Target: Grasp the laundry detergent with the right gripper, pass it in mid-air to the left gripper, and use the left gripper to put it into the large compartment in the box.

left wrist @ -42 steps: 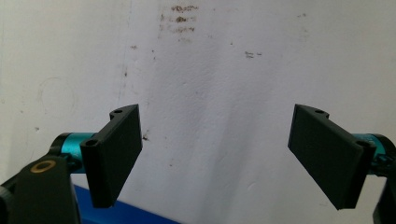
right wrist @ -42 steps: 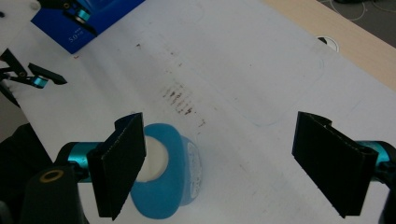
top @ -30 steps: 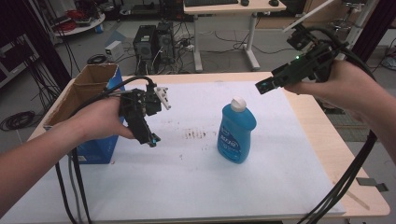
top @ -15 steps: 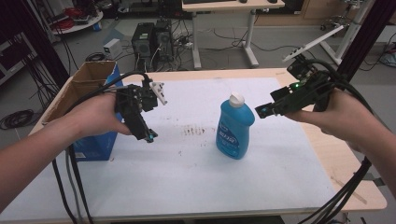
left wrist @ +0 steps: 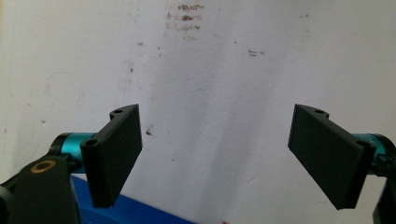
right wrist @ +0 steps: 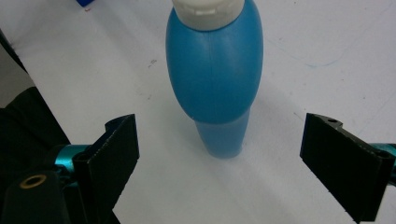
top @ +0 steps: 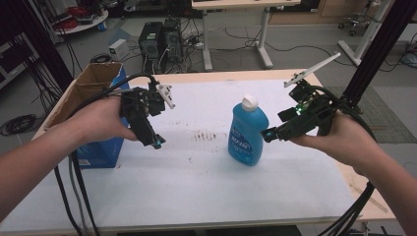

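Scanning from the left edge of the high view, we find an open cardboard box (top: 83, 93) with a blue side at the surface's (top: 196, 191) left border. Just right of it we hold the left gripper (top: 156, 142) above the white surface, tilted downward; in the left gripper view its jaws stand wide apart with nothing between them except bare, lightly stained surface.

Near the centre, a blue bottle (top: 247, 130) with a white cap (top: 250, 102) stands upright on the surface, right of a patch of brown stains (top: 206, 135).

Right of the bottle, we hold the right gripper (top: 268, 134) level with the bottle's body, its tips just beside the bottle and apart from it. In the right gripper view the jaws are wide open and empty; the bottle (right wrist: 215, 70) stands ahead of them, centred on the gap, not yet between them.
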`<state>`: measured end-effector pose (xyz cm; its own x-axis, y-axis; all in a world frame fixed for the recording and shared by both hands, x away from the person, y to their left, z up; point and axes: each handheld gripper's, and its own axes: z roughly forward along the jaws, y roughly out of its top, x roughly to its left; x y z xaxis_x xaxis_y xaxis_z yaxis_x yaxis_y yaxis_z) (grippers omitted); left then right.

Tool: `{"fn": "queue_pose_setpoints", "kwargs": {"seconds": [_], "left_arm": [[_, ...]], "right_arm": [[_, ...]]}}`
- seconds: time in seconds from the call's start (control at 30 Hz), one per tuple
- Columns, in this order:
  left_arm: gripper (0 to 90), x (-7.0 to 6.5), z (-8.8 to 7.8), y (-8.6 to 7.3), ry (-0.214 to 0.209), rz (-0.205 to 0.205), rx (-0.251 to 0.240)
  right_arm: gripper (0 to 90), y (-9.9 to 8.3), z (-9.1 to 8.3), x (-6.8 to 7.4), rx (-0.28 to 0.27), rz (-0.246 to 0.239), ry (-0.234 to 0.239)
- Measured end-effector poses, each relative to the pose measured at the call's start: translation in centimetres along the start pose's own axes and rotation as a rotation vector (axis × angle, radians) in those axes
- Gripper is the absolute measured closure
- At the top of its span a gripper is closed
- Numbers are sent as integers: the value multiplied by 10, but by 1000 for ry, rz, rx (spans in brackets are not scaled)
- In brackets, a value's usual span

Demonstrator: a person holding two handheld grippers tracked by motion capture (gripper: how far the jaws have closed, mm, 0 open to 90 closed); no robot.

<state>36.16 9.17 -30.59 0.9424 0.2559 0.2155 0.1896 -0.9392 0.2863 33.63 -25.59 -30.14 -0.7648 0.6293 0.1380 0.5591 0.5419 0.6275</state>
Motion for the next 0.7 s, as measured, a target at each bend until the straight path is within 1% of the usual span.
{"fn": "queue_pose_setpoints", "kwargs": {"seconds": [0.27,0.3,0.37,0.4,0.47,0.5,0.53,0.6,0.67,0.7], "left_arm": [[177,-1,0,1,1,4,3],[177,-1,0,1,1,4,3],[177,-1,1,1,1,4,-1],[177,-1,0,1,-1,7,1],[177,-1,0,1,-2,7,0],[177,-1,0,1,-1,9,-1],[177,-1,0,2,-1,13,1],[177,-1,0,2,-1,13,2],[177,-1,0,2,-3,7,-3],[177,-1,0,2,-3,7,-3]], "right_arm": [[112,-6,21,2,24,2,-4],[112,-6,21,2,24,2,-4],[112,-7,30,3,34,-7,-4],[112,-7,36,4,40,-3,-8],[112,-7,40,3,38,-5,-4],[112,-7,42,4,37,2,-11],[112,-7,44,4,35,-6,-12],[112,-6,46,4,37,-1,-12],[113,-5,51,4,45,-8,-17],[113,-5,51,4,45,-8,-17]]}}
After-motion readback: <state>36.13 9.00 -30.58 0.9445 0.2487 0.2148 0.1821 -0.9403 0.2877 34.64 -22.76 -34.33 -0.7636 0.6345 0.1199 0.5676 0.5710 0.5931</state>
